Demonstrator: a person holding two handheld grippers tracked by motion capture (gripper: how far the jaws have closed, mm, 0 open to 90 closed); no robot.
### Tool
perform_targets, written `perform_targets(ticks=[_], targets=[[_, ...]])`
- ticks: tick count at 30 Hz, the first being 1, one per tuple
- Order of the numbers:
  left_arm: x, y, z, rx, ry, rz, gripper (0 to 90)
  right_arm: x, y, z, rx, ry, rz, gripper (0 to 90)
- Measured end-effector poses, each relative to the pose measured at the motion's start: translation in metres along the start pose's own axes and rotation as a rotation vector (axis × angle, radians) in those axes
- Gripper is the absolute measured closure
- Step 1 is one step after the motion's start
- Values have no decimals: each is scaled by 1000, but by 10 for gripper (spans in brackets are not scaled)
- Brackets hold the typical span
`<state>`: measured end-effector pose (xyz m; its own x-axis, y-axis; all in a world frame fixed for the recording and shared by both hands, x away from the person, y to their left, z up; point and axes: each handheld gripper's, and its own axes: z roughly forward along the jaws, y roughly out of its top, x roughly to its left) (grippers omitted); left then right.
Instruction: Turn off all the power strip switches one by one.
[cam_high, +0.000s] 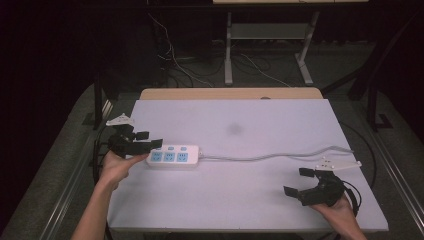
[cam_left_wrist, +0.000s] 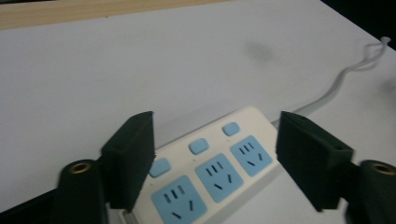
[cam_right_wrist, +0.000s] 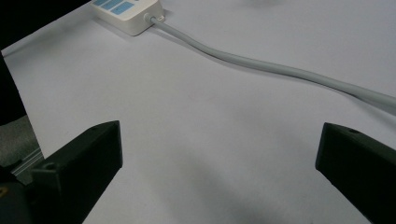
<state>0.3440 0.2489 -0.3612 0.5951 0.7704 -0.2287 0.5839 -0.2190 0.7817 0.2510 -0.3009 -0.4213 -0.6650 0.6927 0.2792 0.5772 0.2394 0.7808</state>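
A white power strip (cam_high: 173, 156) with three blue sockets and three blue switches lies flat at the left of the white table (cam_high: 240, 115). Its grey cable (cam_high: 270, 156) runs right across the table. My left gripper (cam_high: 149, 140) hovers at the strip's left end, open, its pads clear of the strip. In the left gripper view the power strip (cam_left_wrist: 210, 172) lies below and between the spread jaws. My right gripper (cam_high: 299, 182) rests open near the front right, nothing between its fingers. In the right gripper view the cable (cam_right_wrist: 261, 63) leads to the power strip's end (cam_right_wrist: 133, 14).
The table's wooden far edge (cam_high: 230, 93) shows beyond the white sheet. A faint dark smudge (cam_high: 234, 129) marks the sheet's middle. Behind the table stand a desk frame's legs (cam_high: 228, 47) and loose wires on the floor.
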Motion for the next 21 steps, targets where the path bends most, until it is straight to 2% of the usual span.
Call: perform_targets(ticks=[1,3,6,11,18,21], targets=[[-2,-1,-1,-2,-5,1,153,0,0,0,-1,0,0,3],[-7,-5,-2,-21,-12,-2,98,0,0,0,-3,0,5,2],[-16,-8,-1,-5,-10,11,0,0,0,-1,-6,-1,4,2],[-28,-19,0,-49,-19,21,0,-1,-1,-2,-11,-5,13,2],[-42,-34,4,-87,-42,34,0,-1,-2,-4,-13,-5,17,3],[-47,-40,8,-88,-60,42,0,0,-2,-4,-12,-4,17,3]])
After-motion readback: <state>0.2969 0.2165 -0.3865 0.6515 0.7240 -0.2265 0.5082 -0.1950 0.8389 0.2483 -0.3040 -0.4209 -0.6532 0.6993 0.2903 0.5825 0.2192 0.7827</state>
